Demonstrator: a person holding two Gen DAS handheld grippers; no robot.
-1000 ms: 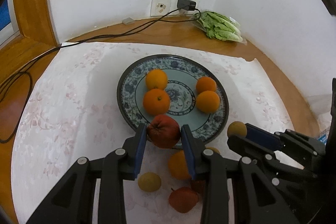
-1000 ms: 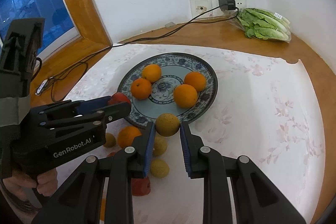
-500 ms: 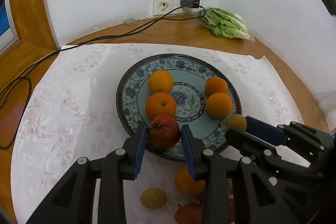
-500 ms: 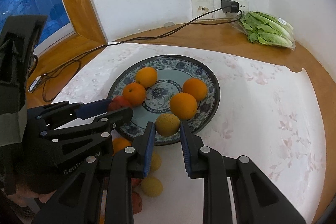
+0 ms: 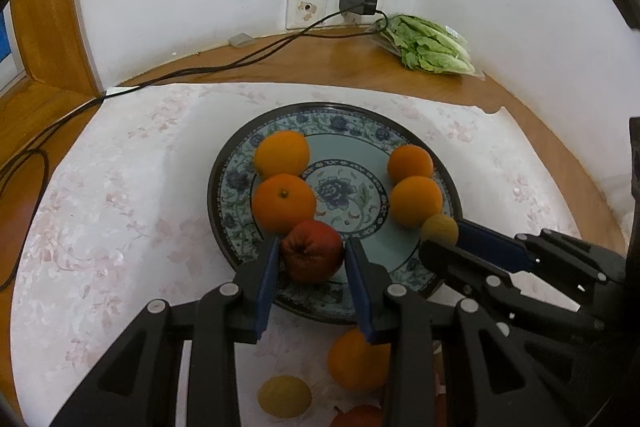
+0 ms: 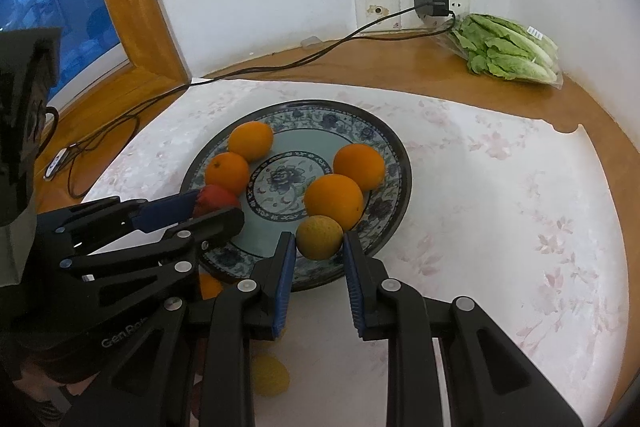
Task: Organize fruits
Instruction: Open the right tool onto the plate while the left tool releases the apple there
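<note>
My fingers are clamping fruit on both sides: my left gripper (image 5: 311, 257) is pinching a wrinkled dark-red apple (image 5: 312, 251) between its blue pads, and my right gripper (image 6: 319, 247) is closing tight on a small round yellow-brown fruit (image 6: 319, 237). Both are hanging over the near part of the blue-and-white floral ceramic plate (image 5: 344, 117), where four round oranges (image 5: 284, 202) are already sitting in two pairs, left and right of the centre flower. To place these well, I am judging that each fruit should go down onto bare glaze near its pair before the pads let go, gently so nothing rolls into the oranges, and with my two grippers kept apart so they are not knocking together. More loose fruit, an orange one (image 5: 356, 359) and a yellow one (image 5: 284, 395), is waiting on the white flowered cloth (image 5: 112, 187) nearer than the plate. On the left gripper's body (image 6: 120, 331) I am reading "GenRo", the rest being hidden.
</note>
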